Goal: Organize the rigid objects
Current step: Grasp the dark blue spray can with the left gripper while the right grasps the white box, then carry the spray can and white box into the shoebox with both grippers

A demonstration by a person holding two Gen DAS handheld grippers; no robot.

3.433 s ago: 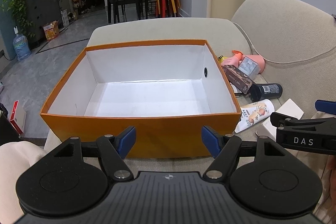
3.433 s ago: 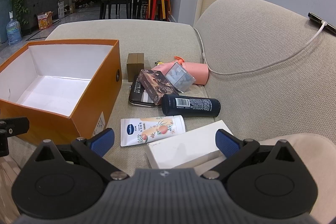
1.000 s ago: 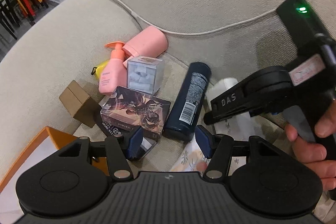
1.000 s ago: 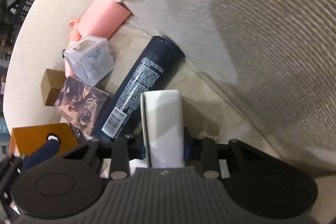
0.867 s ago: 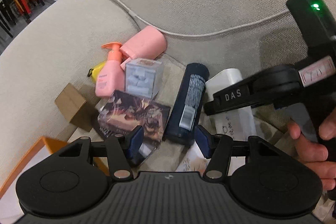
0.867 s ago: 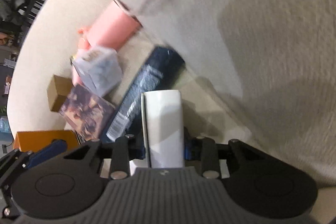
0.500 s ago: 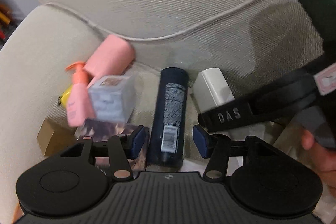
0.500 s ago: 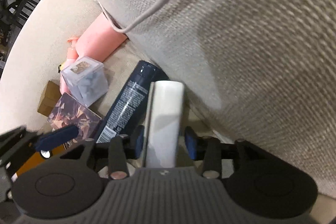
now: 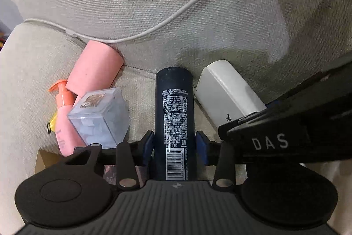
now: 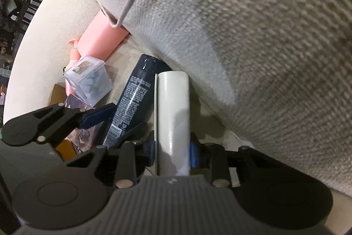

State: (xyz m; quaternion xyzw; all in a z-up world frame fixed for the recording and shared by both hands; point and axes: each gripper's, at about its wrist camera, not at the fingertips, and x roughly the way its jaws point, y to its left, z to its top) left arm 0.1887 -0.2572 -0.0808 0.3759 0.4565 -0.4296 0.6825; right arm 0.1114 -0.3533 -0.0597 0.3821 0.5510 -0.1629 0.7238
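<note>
Left wrist view: my left gripper (image 9: 174, 144) straddles the dark navy cylindrical spray can (image 9: 174, 111), which lies lengthwise on the beige woven sofa seat (image 9: 24, 72), far end against the backrest. Blue pads (image 9: 147, 144) sit close on either side of the can near its barcode end; jaws narrowed around it, but I cannot tell whether they actually clamp it. Just left of the can: clear plastic cube box with pale contents (image 9: 100, 117), leaning on a pink pump bottle with orange nozzle (image 9: 62, 116) and a pink cylinder (image 9: 94, 68). White cable (image 9: 176, 14) runs across the backrest.

Right wrist view: my right gripper (image 10: 172, 150) is closed on the white rectangular box (image 10: 173, 111), held edge-on between both pads, its far end near the backrest. The box sits just right of the can (image 10: 134, 94), close beside it. Left gripper's fingers (image 10: 96, 116) are visible at the can's near end.
</note>
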